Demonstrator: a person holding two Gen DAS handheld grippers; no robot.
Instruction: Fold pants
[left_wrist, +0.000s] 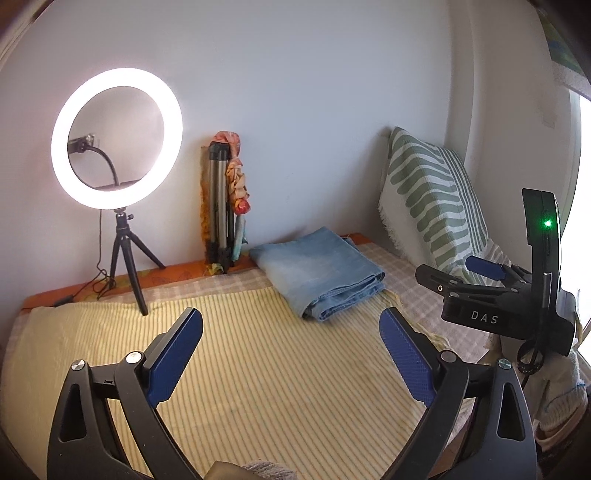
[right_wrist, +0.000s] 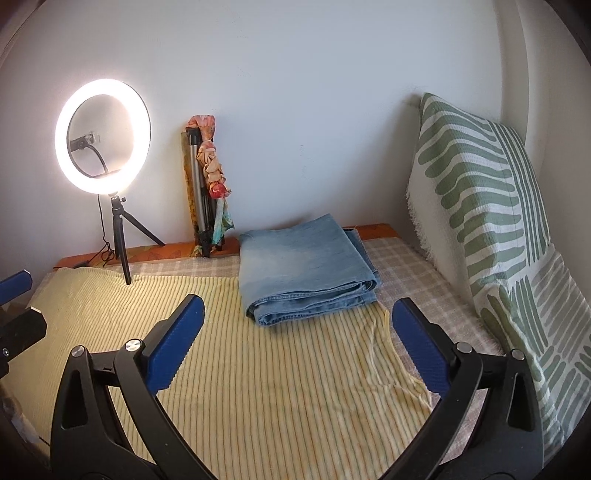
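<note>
Both the left tongs (left_wrist: 291, 328) and the right tongs (right_wrist: 297, 317) stand spread wide with nothing between their blue pads, above the yellow striped cloth (right_wrist: 258, 369), beyond which the folded blue pants (right_wrist: 306, 266) lie near the wall, between the ring light (right_wrist: 103, 136) and the green-patterned cushion (right_wrist: 480, 177).

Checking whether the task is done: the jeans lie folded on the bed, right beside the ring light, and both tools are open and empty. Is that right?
Not quite. The jeans lie folded on the bed, but toward the green-patterned pillow, well apart from the ring light; a folded tripod stands between them. The right wrist view shows it. Both tools, left and right, are open and empty.
</note>
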